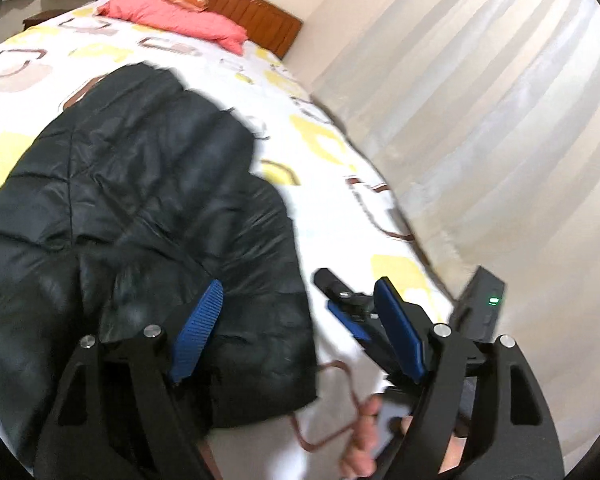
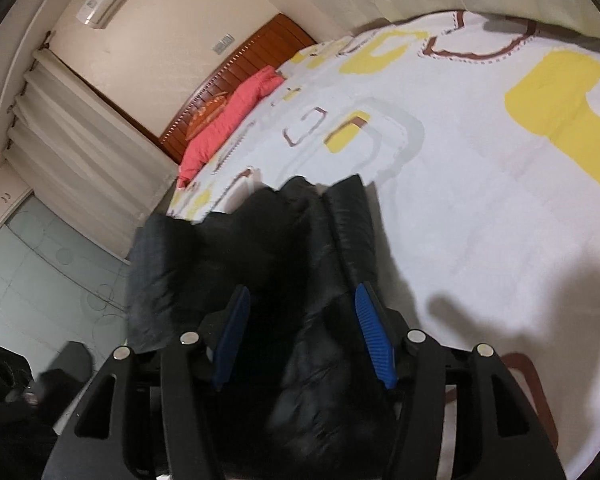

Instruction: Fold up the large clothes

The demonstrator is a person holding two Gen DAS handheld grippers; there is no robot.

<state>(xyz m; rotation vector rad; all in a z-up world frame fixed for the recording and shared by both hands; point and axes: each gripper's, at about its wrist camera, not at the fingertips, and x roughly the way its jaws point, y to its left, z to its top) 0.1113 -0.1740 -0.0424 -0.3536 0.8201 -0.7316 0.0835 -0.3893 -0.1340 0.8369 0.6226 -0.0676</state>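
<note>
A black puffer jacket point(image 1: 140, 208) lies on the bed's white patterned cover point(image 1: 340, 184). My left gripper point(image 1: 296, 320) is open just above the jacket's near right edge, one blue pad over the fabric, the other beyond it. The right gripper point(image 1: 348, 316) shows past it in the left wrist view, low over the cover. In the right wrist view the jacket point(image 2: 300, 272) fills the space between the blue pads of my right gripper point(image 2: 300, 328), which stands wide open. The jacket is blurred there, and I cannot tell whether the pads touch it.
A pink pillow point(image 1: 180, 16) lies at the wooden headboard point(image 1: 236, 4). Pale curtains point(image 1: 480, 120) run along the bed's right side. A black box with a green light point(image 1: 480, 304) sits by the bed edge. The white cover point(image 2: 480, 184) spreads to the right of the jacket.
</note>
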